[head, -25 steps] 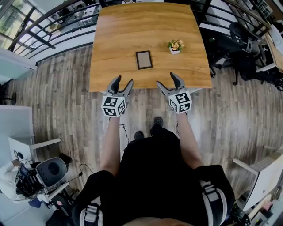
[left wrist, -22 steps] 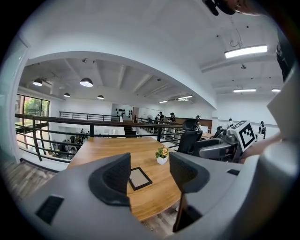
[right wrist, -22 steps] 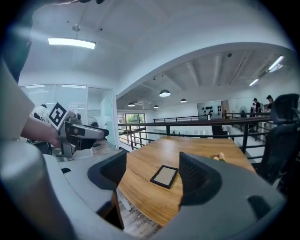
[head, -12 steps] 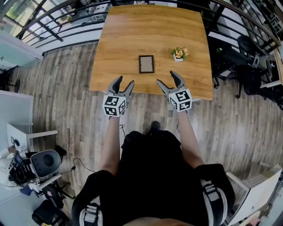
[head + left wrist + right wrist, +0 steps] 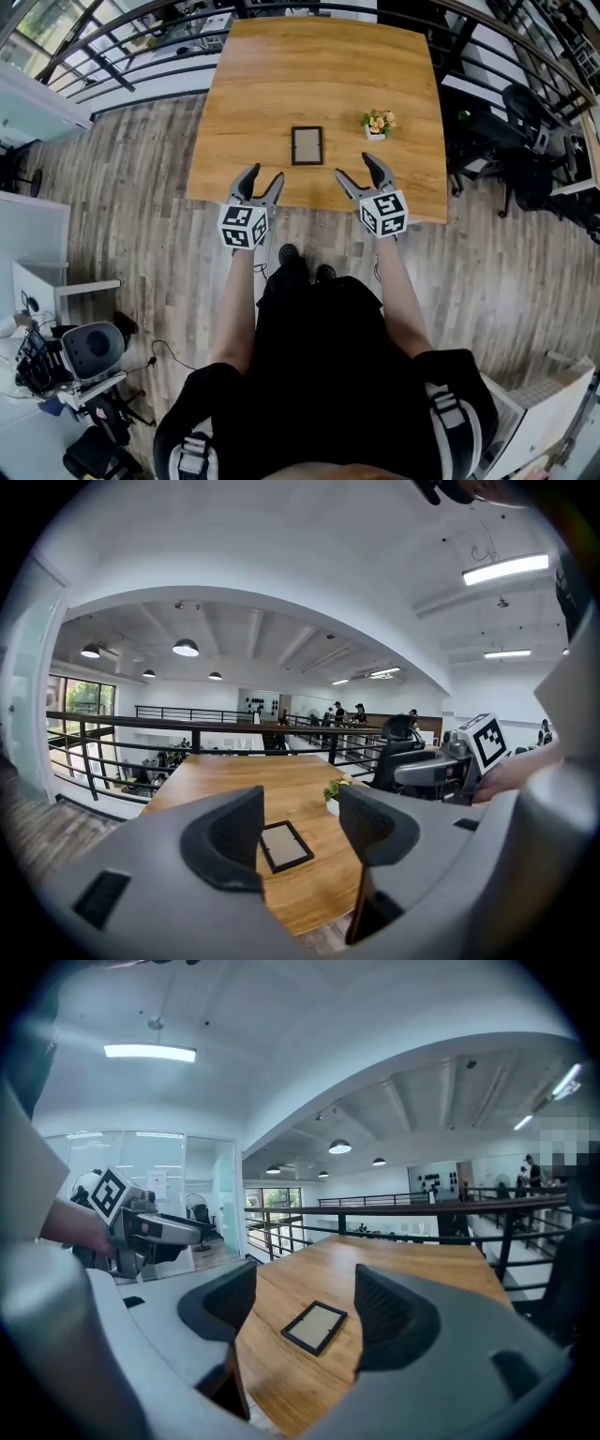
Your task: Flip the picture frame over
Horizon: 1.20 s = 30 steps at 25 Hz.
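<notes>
A small dark picture frame (image 5: 307,145) lies flat on the wooden table (image 5: 281,75), a little back from its near edge. It also shows between the jaws in the left gripper view (image 5: 286,846) and the right gripper view (image 5: 315,1327). My left gripper (image 5: 262,178) is open, its tips at the table's near edge, left of the frame. The right gripper (image 5: 356,169) is also open, to the right of the frame and short of it. Its jaws have just been closing slightly, with nothing between them.
A small potted plant (image 5: 375,122) stands on the table to the right of the frame. A dark railing (image 5: 141,56) runs behind and beside the table. Office chairs (image 5: 525,122) stand at the right. Wood floor lies under me.
The person has stepped toward the table. Both grippers have moved forward with it and now reach its near edge, closer to the frame.
</notes>
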{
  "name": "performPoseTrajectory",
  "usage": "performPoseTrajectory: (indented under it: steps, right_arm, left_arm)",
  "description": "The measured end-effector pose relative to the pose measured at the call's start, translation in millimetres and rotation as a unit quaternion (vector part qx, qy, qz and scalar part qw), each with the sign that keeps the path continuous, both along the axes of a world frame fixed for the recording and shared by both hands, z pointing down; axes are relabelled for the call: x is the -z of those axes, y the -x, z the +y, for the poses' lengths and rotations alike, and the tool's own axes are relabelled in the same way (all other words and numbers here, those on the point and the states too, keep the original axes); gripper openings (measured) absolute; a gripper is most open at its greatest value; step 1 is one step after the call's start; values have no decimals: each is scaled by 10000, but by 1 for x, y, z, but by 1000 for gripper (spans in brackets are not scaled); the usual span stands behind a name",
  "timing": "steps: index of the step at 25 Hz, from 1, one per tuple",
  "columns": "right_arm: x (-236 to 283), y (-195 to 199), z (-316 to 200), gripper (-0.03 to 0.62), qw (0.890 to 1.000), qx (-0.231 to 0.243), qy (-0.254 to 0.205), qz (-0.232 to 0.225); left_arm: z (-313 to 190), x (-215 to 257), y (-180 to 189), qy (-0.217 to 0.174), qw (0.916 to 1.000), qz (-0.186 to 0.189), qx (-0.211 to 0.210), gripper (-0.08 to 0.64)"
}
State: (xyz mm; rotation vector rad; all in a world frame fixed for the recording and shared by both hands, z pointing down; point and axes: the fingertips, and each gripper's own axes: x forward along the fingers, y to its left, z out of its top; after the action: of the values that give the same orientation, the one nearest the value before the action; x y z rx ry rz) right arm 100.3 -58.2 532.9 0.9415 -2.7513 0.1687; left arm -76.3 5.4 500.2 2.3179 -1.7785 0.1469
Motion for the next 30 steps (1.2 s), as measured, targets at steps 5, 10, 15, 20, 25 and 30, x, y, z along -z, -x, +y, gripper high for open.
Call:
performPoseTrajectory:
  steps: [5, 10, 15, 20, 25, 30]
  right_arm:
    - [-8, -1, -10, 320, 9998, -98, 131, 93]
    - [-17, 11, -29, 313, 9994, -166, 250, 172]
    - [-22, 21, -60, 310, 9987, -320, 329, 225]
    - [-18, 36, -90, 307, 9979, -505, 288, 272]
    - [-14, 50, -112, 305, 9969, -702, 220, 260]
    - [-17, 56, -117, 301, 9950, -949, 246, 178]
  left_arm:
    - [-12, -13, 2, 202, 9998, -42, -68, 259]
    - [-37, -23, 17, 305, 9994, 133, -91, 259]
    - [-74, -31, 31, 368, 9987, 287, -190, 259]
    - [-111, -30, 48, 324, 9982, 356, -360, 259]
    - [-144, -26, 59, 291, 9973, 337, -583, 259]
    - [-158, -23, 69, 262, 9961, 288, -790, 259]
